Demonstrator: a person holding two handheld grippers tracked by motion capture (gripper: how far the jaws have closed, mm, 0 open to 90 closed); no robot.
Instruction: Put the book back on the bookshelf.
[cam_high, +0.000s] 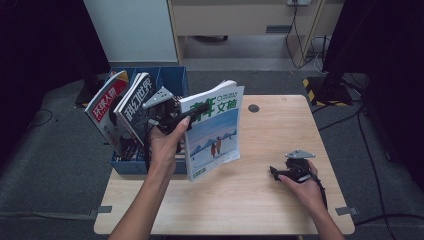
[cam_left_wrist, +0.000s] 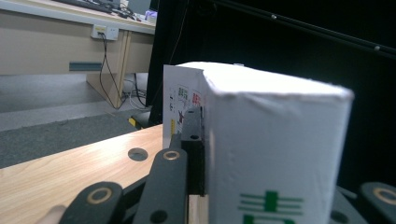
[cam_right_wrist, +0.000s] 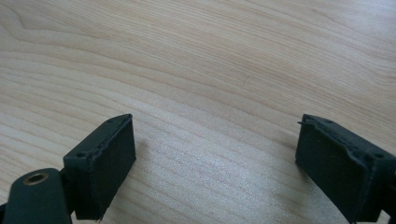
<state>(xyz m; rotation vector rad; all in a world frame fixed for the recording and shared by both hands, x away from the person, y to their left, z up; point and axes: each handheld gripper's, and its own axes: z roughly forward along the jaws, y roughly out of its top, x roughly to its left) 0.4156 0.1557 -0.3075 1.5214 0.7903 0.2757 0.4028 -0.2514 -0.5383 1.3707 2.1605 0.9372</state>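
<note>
A magazine (cam_high: 215, 131) with a green title and a snowy cover picture is held upright above the left half of the wooden table (cam_high: 260, 200). My left gripper (cam_high: 192, 114) is shut on its upper left edge, beside the blue file box. In the left gripper view the magazine's thick white edge (cam_left_wrist: 275, 140) with green print stands close up, and one black finger (cam_left_wrist: 191, 140) presses against its side; the other jaw is hidden behind it. My right gripper (cam_high: 278, 171) rests low on the table at the right, and its view (cam_right_wrist: 215, 154) has the jaws wide apart over bare wood.
A blue file box (cam_high: 172, 79) with dividers stands at the table's left edge. It holds a red-and-white magazine (cam_high: 106, 102) and a black one (cam_high: 135, 102), both leaning. A round cable hole (cam_high: 254, 108) lies near the far edge. Dark curtains hang to both sides.
</note>
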